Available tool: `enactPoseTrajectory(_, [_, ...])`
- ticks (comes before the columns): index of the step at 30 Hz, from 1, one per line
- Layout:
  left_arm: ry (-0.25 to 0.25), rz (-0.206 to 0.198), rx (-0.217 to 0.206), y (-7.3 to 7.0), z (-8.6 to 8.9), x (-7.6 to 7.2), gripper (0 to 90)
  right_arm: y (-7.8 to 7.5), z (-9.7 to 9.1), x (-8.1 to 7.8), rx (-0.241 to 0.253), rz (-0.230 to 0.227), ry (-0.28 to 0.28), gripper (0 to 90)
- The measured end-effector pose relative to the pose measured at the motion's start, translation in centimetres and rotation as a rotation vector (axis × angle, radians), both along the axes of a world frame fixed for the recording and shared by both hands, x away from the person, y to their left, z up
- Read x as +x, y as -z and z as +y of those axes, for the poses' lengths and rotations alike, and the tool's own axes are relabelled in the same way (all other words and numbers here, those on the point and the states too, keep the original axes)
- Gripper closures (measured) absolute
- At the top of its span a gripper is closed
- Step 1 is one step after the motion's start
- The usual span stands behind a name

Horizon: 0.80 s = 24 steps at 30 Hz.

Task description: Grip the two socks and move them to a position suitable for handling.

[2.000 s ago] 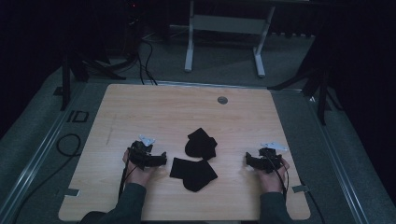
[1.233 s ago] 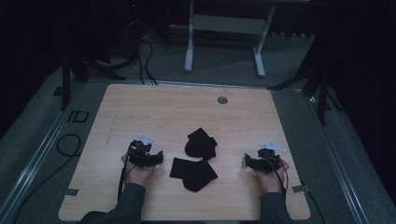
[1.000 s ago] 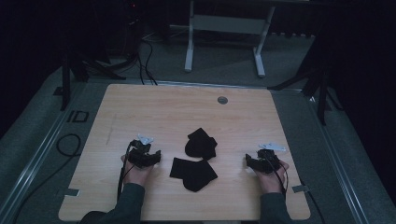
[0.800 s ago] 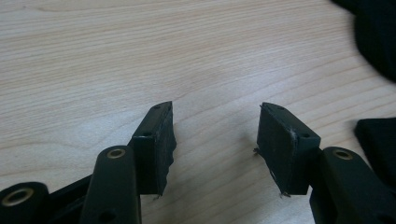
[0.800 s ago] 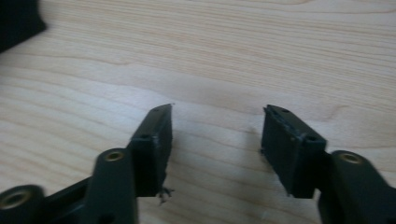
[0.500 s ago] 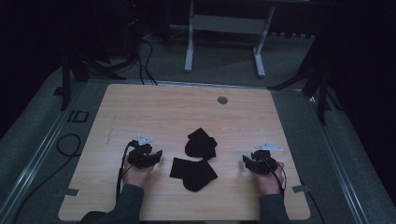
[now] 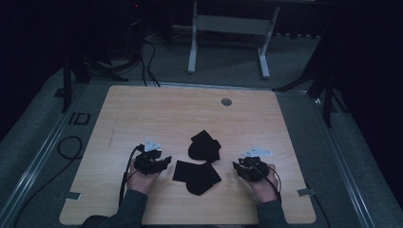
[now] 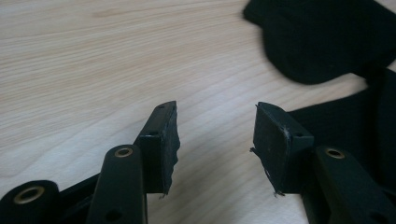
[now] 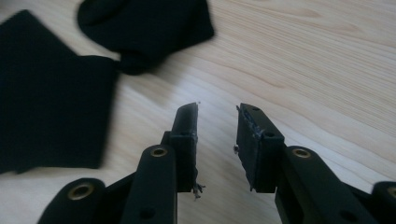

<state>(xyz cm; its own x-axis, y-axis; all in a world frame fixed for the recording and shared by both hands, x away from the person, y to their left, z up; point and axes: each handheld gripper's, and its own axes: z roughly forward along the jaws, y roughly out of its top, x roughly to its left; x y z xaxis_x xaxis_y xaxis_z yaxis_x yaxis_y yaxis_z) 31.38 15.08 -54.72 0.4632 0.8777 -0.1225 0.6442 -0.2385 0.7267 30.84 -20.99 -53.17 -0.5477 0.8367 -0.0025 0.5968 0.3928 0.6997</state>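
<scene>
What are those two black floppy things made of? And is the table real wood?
The two black pieces look like soft matte cloth: they lie limp, with folds and no shine. The table shows pale wood grain, but its smooth, even face could be a printed laminate; I can't tell.

Two forearms in dark sleeves enter from the bottom edge of the high view, each hand gripping a black two-jaw tool. The left gripper (image 7: pixel 164 161) sits at lower left of centre, its jaws pointing toward the right of the frame, a cable looping back along the wrist. Its jaws stand parted with nothing between them. The right gripper (image 7: pixel 236 166) sits at lower right of centre, pointing left; its jaws have just been closing, a narrow gap left, nothing between.
</scene>
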Motion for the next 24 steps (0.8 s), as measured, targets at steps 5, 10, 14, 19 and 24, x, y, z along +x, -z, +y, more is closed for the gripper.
enactPoseTrajectory(5, [0.04,-0.019,-0.01,-0.2,-0.3,-0.5,51.0,-0.3,1.2,-0.5,0.001,0.007,-0.054,73.5])
enactPoseTrajectory(10, [0.075,-0.013,-0.029,-0.2,-0.5,-0.8,51.3,-0.2,2.6,-1.1,-0.006,0.0,-0.099,83.4])
enactPoseTrajectory(14, [0.094,-0.012,-0.03,-0.3,-0.8,-1.1,51.7,0.0,3.3,-1.4,-0.012,0.008,-0.112,87.1])
enactPoseTrajectory(19, [0.119,-0.015,-0.013,-0.4,-1.2,-1.3,54.7,-0.2,4.9,-2.0,-0.012,0.013,-0.168,89.3])
enactPoseTrajectory(24, [0.157,-0.009,-0.023,-0.4,-1.9,-1.4,54.1,-0.6,8.3,-3.6,-0.011,0.002,-0.27,87.7])
